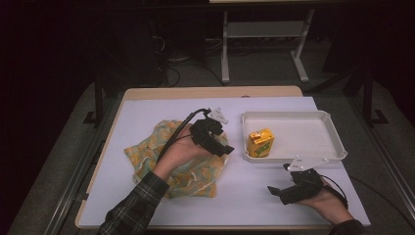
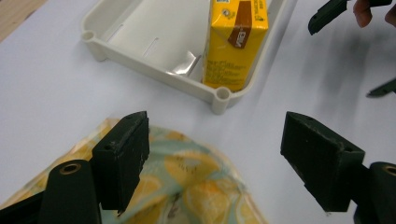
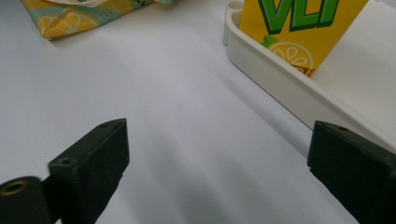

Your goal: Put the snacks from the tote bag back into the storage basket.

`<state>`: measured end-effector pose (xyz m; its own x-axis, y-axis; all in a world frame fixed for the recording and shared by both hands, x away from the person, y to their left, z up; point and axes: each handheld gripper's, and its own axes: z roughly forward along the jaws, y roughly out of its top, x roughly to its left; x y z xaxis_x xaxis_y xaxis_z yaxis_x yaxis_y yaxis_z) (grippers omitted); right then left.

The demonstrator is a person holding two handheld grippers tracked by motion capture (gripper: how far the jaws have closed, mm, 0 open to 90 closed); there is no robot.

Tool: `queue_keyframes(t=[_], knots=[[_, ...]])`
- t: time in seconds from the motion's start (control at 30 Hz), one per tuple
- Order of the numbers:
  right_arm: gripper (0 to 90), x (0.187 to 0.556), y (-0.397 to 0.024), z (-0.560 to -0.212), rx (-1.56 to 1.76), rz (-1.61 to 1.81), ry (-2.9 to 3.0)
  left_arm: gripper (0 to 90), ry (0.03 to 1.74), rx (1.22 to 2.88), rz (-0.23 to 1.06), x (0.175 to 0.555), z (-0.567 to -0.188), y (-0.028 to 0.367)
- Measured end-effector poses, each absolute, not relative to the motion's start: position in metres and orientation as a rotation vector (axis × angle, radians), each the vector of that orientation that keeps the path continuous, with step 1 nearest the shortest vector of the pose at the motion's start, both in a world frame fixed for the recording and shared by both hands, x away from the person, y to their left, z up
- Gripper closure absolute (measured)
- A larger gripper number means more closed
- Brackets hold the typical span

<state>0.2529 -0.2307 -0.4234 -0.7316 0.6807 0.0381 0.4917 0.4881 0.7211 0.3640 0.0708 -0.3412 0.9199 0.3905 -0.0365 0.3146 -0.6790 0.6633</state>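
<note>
Both grippers gape: left gripper point(image 1: 226, 148) above the cloth's point(image 1: 147, 149) edge, right gripper point(image 1: 276, 192) over bare desk point(image 1: 244, 181) beside the tray point(image 1: 293, 117).

The right tool point(image 3: 217, 172), jaws wide apart, hovers over white table point(image 3: 187, 116) beside the tray point(image 3: 280, 88) holding a yellow carton point(image 3: 303, 32).

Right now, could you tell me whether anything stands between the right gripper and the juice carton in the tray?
Only the tray's own near wall. The right gripper hangs open over bare table, and the juice carton stands upright just behind that wall, in the tray's near-left corner. The cloth lies off to the left, out of the way.
</note>
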Motion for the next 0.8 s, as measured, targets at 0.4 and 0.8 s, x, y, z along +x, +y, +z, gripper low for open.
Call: queue_keyframes(t=[0.4,0.8], knots=[[8.4,0.254,-0.231,-0.422,1.018,1.074,2.473,23.3,0.534,2.313,0.186,0.346,-0.344,0.123],[24.3,0.254,-0.233,-0.421,1.029,1.089,2.479,23.1,0.595,2.285,0.264,0.327,-0.352,0.181]])
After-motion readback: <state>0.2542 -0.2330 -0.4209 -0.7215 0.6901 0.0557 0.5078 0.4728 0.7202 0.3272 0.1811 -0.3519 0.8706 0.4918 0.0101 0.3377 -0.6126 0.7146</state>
